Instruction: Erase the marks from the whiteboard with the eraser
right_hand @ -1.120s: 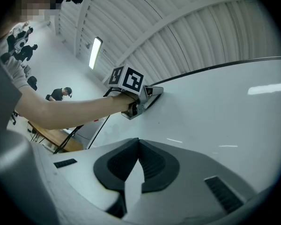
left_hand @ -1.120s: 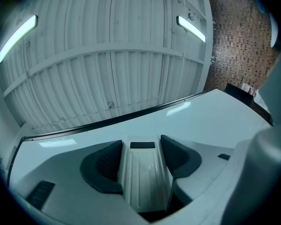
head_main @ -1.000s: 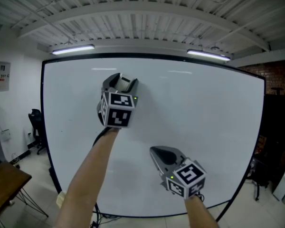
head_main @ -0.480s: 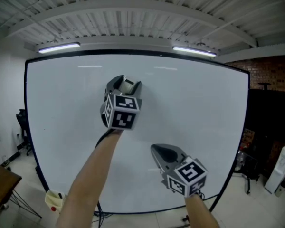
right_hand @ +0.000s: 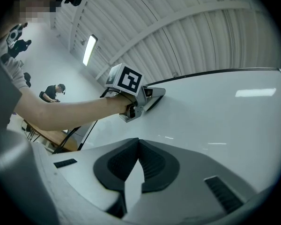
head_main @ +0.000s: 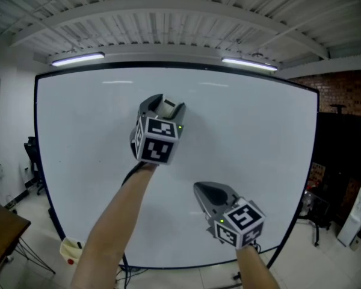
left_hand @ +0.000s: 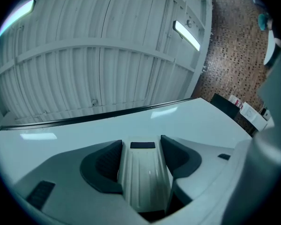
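The whiteboard (head_main: pixel 259 149) fills the head view, and its surface looks white with no marks that I can make out. My left gripper (head_main: pixel 166 105) is raised to the board's upper middle, shut on a white ribbed eraser (head_main: pixel 167 108). In the left gripper view the eraser (left_hand: pixel 144 172) sits squeezed between both dark pads and points at the board (left_hand: pixel 192 121). My right gripper (head_main: pixel 200 189) hangs lower and to the right, in front of the board. Its jaws (right_hand: pixel 138 142) are shut with nothing in them. The right gripper view also shows the left gripper (right_hand: pixel 155 96) against the board.
A wooden table (head_main: pixel 3 227) and a black chair (head_main: pixel 33 155) stand at the left beside the board's stand. A yellow object (head_main: pixel 69 248) lies on the floor below. A brick wall (head_main: pixel 349 95) and dark equipment are at the right. People (right_hand: pixel 54 93) are far off.
Both grippers have shifted a little to the right along the board, mostly in the first half second. The eraser has stayed in the left grip, and the right jaws have stayed shut.
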### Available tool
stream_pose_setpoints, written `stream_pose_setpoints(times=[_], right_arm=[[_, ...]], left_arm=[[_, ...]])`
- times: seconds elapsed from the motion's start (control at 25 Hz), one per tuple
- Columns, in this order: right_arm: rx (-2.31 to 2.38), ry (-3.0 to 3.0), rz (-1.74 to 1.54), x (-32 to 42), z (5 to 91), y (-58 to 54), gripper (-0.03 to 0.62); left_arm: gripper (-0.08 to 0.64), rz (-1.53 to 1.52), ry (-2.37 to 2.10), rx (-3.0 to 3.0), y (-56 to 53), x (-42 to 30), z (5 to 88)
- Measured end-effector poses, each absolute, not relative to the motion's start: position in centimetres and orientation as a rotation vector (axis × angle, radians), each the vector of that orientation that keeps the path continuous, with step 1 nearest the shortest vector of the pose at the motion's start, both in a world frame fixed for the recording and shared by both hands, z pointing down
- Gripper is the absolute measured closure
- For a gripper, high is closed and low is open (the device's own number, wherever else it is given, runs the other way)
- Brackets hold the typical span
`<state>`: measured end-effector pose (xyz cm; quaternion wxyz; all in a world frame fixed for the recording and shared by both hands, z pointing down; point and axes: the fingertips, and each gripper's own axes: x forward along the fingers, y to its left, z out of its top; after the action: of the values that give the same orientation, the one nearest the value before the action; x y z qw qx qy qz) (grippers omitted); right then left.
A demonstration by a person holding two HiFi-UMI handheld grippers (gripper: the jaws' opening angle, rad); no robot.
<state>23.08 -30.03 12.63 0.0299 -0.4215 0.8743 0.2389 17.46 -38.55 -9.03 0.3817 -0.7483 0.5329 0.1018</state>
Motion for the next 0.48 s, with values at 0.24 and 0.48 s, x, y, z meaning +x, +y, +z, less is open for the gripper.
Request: stream_pose_setpoints(times=[0.24,0.48], right_arm=[[-1.231,2.717,0.708,20.6,13.1,-29.9,0.596],[-1.153,2.734,0.684,18.4,12.7,-29.5,0.596]], left_arm=[[0.301,0.266,1.353,-1.932,-36.1,15.6,-8.2],[0.301,0.244,1.385,-1.926,-34.5,12.6,-7.3]])
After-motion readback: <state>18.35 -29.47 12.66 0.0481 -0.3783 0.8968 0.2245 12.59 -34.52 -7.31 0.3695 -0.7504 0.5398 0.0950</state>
